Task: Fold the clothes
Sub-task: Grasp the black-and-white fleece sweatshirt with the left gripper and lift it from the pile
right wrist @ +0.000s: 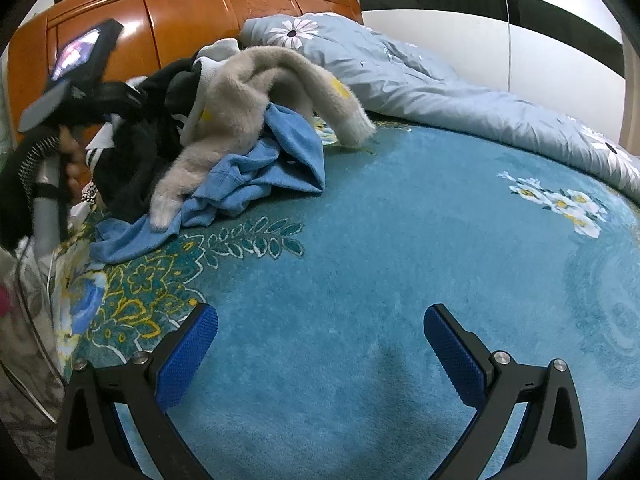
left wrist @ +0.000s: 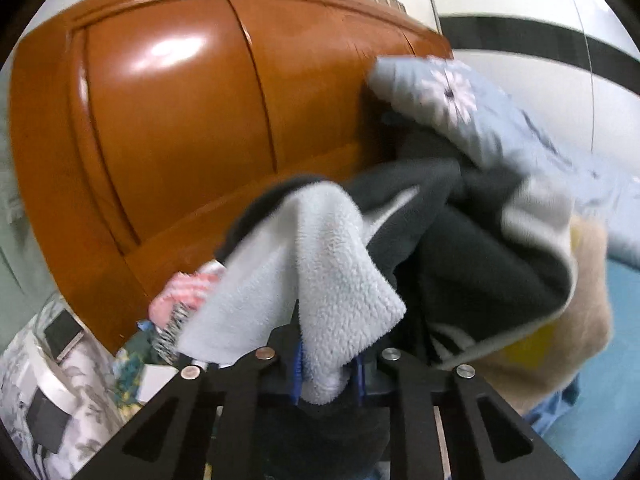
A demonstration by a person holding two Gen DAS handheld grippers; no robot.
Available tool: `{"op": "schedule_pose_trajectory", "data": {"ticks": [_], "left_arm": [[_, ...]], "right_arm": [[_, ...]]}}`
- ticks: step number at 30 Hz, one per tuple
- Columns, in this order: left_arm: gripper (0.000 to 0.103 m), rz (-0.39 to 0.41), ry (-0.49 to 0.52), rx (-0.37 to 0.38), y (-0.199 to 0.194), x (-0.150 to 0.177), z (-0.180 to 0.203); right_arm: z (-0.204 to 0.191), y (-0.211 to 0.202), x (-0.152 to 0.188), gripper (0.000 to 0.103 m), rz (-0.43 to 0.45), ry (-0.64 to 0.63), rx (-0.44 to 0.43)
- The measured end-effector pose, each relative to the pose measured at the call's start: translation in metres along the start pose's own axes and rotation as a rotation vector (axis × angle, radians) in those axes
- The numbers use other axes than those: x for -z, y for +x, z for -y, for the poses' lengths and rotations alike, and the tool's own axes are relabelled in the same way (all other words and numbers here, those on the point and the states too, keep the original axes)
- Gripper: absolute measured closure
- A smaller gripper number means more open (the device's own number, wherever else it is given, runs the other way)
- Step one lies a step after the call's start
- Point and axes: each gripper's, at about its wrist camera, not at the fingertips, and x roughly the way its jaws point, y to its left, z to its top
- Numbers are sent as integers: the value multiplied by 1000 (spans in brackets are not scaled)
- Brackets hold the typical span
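Left wrist view: left tool (left wrist: 328,376), fingers closed on a pale fleece-lined flap of a dark garment (left wrist: 480,256). The flap rises out of the clamp and the garment runs up and to the right, toward the blue flowered quilt (left wrist: 440,96). A beige fuzzy garment (left wrist: 588,280) with yellow patches lies just behind its right edge. Orange wooden headboard (left wrist: 180,120) fills the background. Motion blur on the far cloth; finer detail not readable.

Right wrist view: right tool (right wrist: 320,344), blue-padded fingers (right wrist: 188,356) wide apart, nothing between them, over bare teal bedspread (right wrist: 400,260). Clothes pile at upper left near the headboard (right wrist: 192,12):
- dark garment (right wrist: 132,168), at the left of the pile, beside the left tool (right wrist: 108,100), which is partly hidden there
- beige fuzzy garment (right wrist: 240,104), draped over the top, long axis from upper right to lower left, one sleeve hanging right with its cuff on the bedspread
- blue garment (right wrist: 248,172), crumpled beneath, spreading toward lower left

Quilt (right wrist: 440,84) bunched along the far right of the bed. A hand (right wrist: 74,160) grips the left tool's handle.
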Motion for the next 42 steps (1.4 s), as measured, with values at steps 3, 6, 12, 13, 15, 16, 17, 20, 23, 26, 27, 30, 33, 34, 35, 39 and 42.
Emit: {"op": "schedule_pose_trajectory", "data": {"ticks": [3, 6, 12, 13, 15, 16, 17, 20, 23, 26, 27, 30, 33, 34, 35, 39, 42], "left_arm": [[85, 64, -27, 16, -27, -27, -14], [86, 123, -15, 5, -57, -52, -20], [86, 238, -11, 4, -120, -97, -17], [86, 264, 4, 10, -132, -104, -14], [86, 312, 33, 36, -160, -118, -7], [86, 330, 38, 61, -175, -126, -4], [86, 341, 33, 100, -189, -133, -2], [86, 414, 73, 186, -242, -152, 16], [86, 502, 153, 253, -299, -166, 45], [86, 522, 167, 383, -343, -180, 70], [86, 524, 163, 438, -358, -184, 77], [86, 540, 184, 571, -399, -192, 98], [86, 583, 207, 637, -429, -191, 114], [86, 597, 209, 654, -434, -190, 119], [86, 602, 208, 669, -435, -190, 121], [85, 527, 231, 685, -406, -175, 128], [85, 394, 245, 689, -358, -153, 136]], "right_arm": [[2, -1, -1, 0, 4, 3, 9], [3, -3, -1, 0, 6, 3, 19], [5, -8, -2, 0, 21, -6, 40], [6, -9, -2, 0, 23, -6, 43], [8, -12, -2, 0, 32, -7, 54], [9, -14, -3, 0, 37, -7, 59], [10, -16, -3, 0, 43, -7, 62], [16, -25, -5, 0, 67, 2, 70], [28, -38, -8, 0, 96, 32, 80], [52, -55, -8, 0, 133, 109, 98], [61, -60, -8, 0, 147, 139, 106], [89, -78, -8, 0, 187, 229, 127], [113, -87, -5, 0, 199, 313, 149], [120, -89, -2, 0, 196, 337, 157], [127, -90, 0, 0, 194, 359, 166], [145, -86, 6, 0, 174, 430, 171], [150, -76, 11, 0, 132, 447, 185]]}}
